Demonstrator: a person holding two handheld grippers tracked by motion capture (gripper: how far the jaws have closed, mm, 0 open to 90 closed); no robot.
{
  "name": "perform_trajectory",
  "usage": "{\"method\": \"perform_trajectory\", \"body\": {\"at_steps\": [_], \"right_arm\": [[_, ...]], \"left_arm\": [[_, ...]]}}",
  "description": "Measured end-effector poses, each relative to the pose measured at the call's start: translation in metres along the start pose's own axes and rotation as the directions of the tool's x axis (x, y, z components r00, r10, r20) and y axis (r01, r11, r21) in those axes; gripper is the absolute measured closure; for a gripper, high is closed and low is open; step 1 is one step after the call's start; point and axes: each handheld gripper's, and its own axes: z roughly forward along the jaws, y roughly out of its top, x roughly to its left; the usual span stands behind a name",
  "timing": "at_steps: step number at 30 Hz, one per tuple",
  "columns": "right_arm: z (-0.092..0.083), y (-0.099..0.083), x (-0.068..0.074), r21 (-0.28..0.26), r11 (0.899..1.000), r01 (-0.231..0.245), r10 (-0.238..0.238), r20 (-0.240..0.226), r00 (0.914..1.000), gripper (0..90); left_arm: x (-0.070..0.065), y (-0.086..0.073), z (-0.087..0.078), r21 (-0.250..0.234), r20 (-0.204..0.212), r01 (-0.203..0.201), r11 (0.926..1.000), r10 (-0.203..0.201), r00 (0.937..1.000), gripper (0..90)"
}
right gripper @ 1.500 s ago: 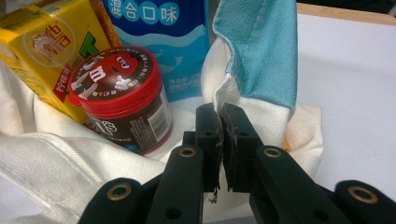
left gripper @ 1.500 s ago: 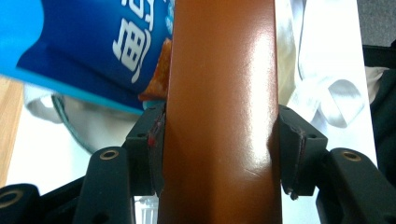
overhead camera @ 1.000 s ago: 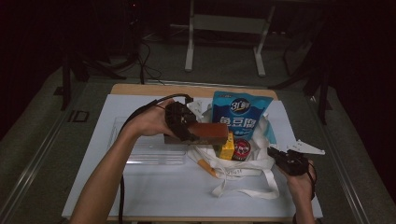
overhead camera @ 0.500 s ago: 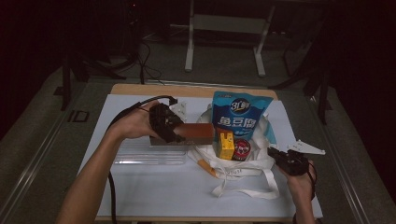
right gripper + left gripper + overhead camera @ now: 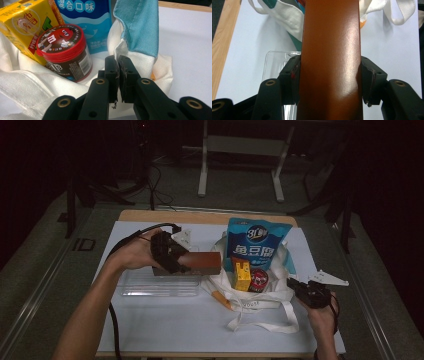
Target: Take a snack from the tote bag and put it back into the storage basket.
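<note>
The left gripper (image 5: 187, 261) clamps a long reddish-brown glossy box (image 5: 202, 263), level above the clear plastic tray (image 5: 150, 285) beside the white cloth tote bag (image 5: 260, 297). The right gripper (image 5: 118, 65) pinches the bag's rim.

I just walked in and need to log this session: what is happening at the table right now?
A person is packing a white tote bag with a gripper in each hand. The left gripper is clamped on a brown box, held above a clear plastic tray just left of the bag. The right gripper is shut on the bag's edge. Inside the bag stand a blue pouch, a yellow carton and a red-lidded jar.
</note>
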Motion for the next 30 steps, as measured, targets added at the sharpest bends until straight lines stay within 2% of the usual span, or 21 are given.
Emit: {"method": "perform_trajectory", "body": {"at_steps": [7, 13, 23, 28, 30], "right_arm": [[0.0, 0.0, 0.0, -0.001, 1.0, 0.002, -0.002, 0.0, 1.0, 85.7], [0.0, 0.0, 0.001, 0.002, 1.0, 0.001, -0.001, 0.002, 1.0, 85.7], [0.001, 0.0, 0.001, 0.003, 1.0, 0.001, -0.001, 0.002, 1.0, 85.7], [0.001, 0.0, 0.001, 0.003, 1.0, 0.0, 0.0, 0.002, 1.0, 85.7], [0.001, 0.0, 0.001, 0.005, 1.0, 0.001, -0.001, 0.002, 1.0, 85.7]], "left_arm": [[-0.003, -0.011, -0.005, 0.009, -0.016, -0.002, 1.0, 0.002, 0.9999, 43.0], [-0.004, -0.024, -0.006, -0.001, -0.014, 0.016, 0.9999, -0.016, 0.9998, 42.9], [-0.008, -0.039, -0.014, 0.009, -0.03, 0.027, 0.9996, -0.027, 0.9992, 43.0], [-0.01, -0.044, -0.013, 0.036, -0.029, 0.026, 0.999, -0.025, 0.9993, 42.9], [-0.01, -0.046, -0.009, 0.063, -0.028, 0.022, 0.9977, -0.02, 0.9994, 43.0]]}}
